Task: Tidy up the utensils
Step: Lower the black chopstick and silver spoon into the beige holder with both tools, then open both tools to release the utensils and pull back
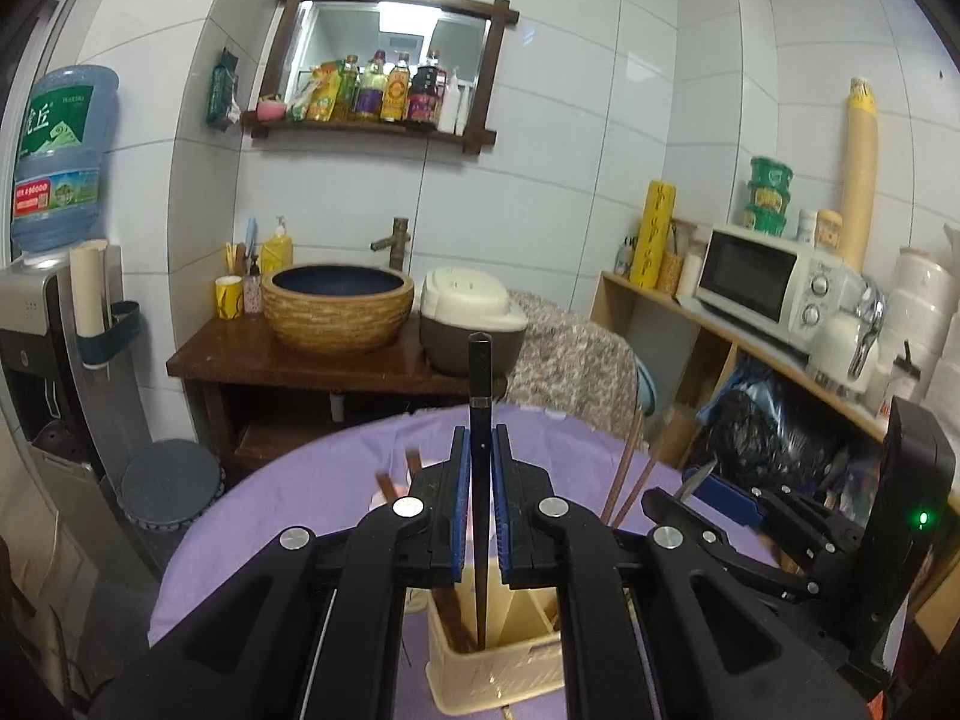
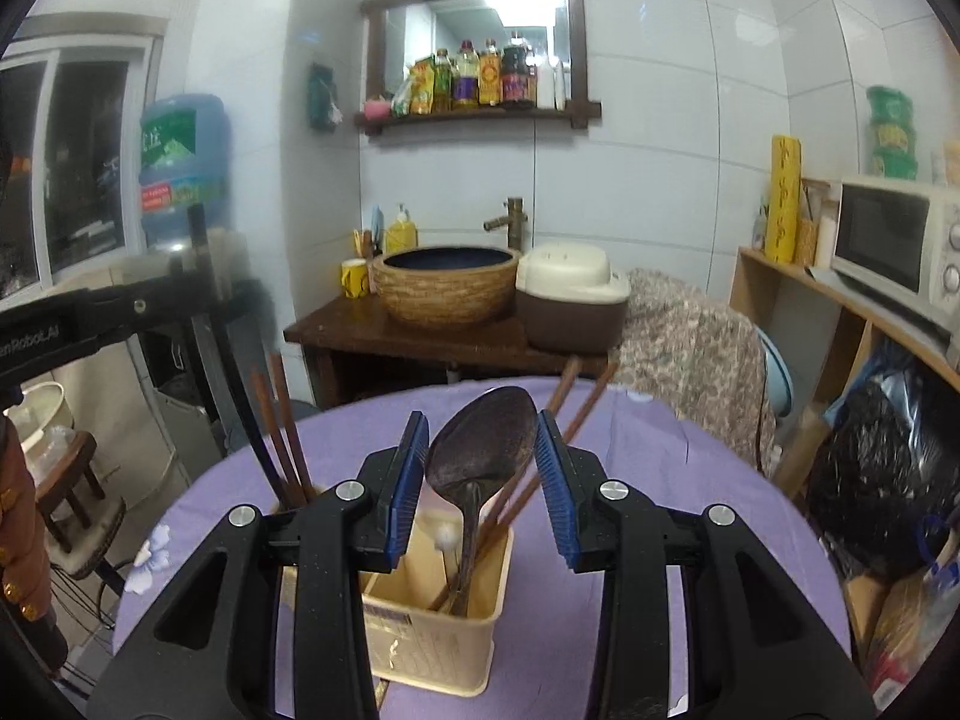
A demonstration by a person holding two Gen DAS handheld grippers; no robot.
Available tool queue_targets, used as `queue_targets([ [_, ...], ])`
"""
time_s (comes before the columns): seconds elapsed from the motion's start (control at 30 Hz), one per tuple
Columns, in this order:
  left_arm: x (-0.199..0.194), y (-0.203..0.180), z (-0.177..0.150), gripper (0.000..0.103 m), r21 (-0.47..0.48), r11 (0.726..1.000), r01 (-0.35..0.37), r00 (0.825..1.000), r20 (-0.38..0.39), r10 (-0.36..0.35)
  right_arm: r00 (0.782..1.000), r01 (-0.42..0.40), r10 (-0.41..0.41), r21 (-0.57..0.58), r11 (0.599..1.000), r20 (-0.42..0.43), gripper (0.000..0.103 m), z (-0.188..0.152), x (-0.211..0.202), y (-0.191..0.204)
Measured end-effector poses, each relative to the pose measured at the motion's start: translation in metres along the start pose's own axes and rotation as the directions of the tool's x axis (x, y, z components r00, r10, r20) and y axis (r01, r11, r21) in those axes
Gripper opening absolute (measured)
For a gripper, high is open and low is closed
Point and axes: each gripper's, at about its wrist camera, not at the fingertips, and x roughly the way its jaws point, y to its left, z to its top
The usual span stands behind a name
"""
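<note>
On the side of the left tool [image 2: 36, 333], seen from the right wrist, white letters are reading "enRobot.AI", with the beginning cut off at the picture border. On the big blue water bottle [image 1: 60, 156] the green label is carrying Chinese characters, and a red strip below them is too small to read. The other labels are also too small to read.

The left tool [image 1: 480, 495] is standing above the cream utensil holder [image 1: 498, 672], and its two blue pads are pressing together on one black chopstick [image 1: 479, 480]. This chopstick is standing almost upright, its lower end going down into the left compartment of the holder. Two brown chopsticks [image 2: 282, 432] are standing in the same compartment.

The right tool [image 2: 483, 492] is staying apart, its pads on both sides of one dark spoon [image 2: 480, 450] without touching it. The spoon is standing bowl up in the right compartment, and two more brown chopsticks [image 2: 558, 426] are leaning there behind it. A small white ball on a stick [image 2: 445, 535] is sitting in the middle of the holder.

The holder is standing on the worktop [image 2: 630, 450], which is covered with a purple cloth, closer to its near edge.

On the wall shelf [image 1: 372, 129] about six bottles are standing in a row.
</note>
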Motion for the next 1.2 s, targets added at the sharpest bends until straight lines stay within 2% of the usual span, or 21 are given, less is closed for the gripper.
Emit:
queue_targets([
  [0.17,0.014,0.012,-0.032,0.008,-0.019,1.000,-0.002,0.998,-0.068,0.001,0.999,-0.001,0.001,-0.007,1.000,-0.038,0.037,-0.029,0.010,0.002],
  [0.3,0.019,0.016,-0.042,0.008,-0.028,1.000,-0.011,0.996,-0.092,0.008,0.998,0.004,-0.005,-0.014,1.000,-0.061,0.037,-0.042,0.015,0.004],
  [0.53,0.017,0.013,-0.044,0.008,-0.008,1.000,-0.022,0.997,-0.080,0.022,0.998,0.017,-0.020,-0.041,0.999,-0.060,0.037,-0.049,0.015,0.010],
  [0.63,0.015,0.009,-0.045,0.009,0.004,1.000,-0.017,0.997,-0.078,0.017,0.998,0.014,-0.016,-0.049,0.999,-0.053,0.042,-0.050,0.012,0.011],
  [0.73,0.006,0.008,-0.049,0.022,0.014,1.000,-0.011,0.997,-0.075,0.012,0.999,0.022,-0.024,-0.047,0.999,-0.034,0.053,-0.051,0.002,0.011],
  [0.77,0.003,0.007,-0.051,0.031,0.014,1.000,-0.011,0.997,-0.071,0.012,0.999,0.026,-0.027,-0.039,0.999,-0.027,0.059,-0.052,-0.003,0.010],
  [0.8,-0.003,0.008,-0.054,0.039,0.011,1.000,-0.013,0.998,-0.063,0.013,0.999,0.028,-0.028,-0.028,0.999,-0.024,0.059,-0.053,-0.008,0.007],
  [0.9,-0.017,0.009,-0.064,0.051,-0.003,1.000,-0.007,0.998,-0.058,0.007,0.998,0.049,-0.049,0.004,0.999,-0.037,0.059,-0.058,-0.022,0.001],
  [0.97,-0.025,0.009,-0.074,0.053,-0.007,1.000,-0.003,0.998,-0.064,0.002,0.995,0.075,-0.074,0.017,0.997,-0.062,0.060,-0.065,-0.033,-0.003],
  [1.03,-0.032,0.008,-0.089,0.055,-0.008,1.000,-0.008,0.996,-0.088,0.007,0.990,0.105,-0.102,0.022,0.994,-0.101,0.069,-0.074,-0.040,-0.006],
  [1.13,-0.031,0.003,-0.119,0.060,-0.005,1.000,-0.001,0.985,-0.175,0.000,0.975,0.141,-0.135,0.025,0.990,-0.175,0.072,-0.100,-0.049,-0.010],
  [1.2,-0.024,-0.003,-0.141,0.060,0.007,1.000,0.004,0.969,-0.245,-0.002,0.960,0.161,-0.154,0.010,0.987,-0.234,0.081,-0.121,-0.050,-0.012],
])
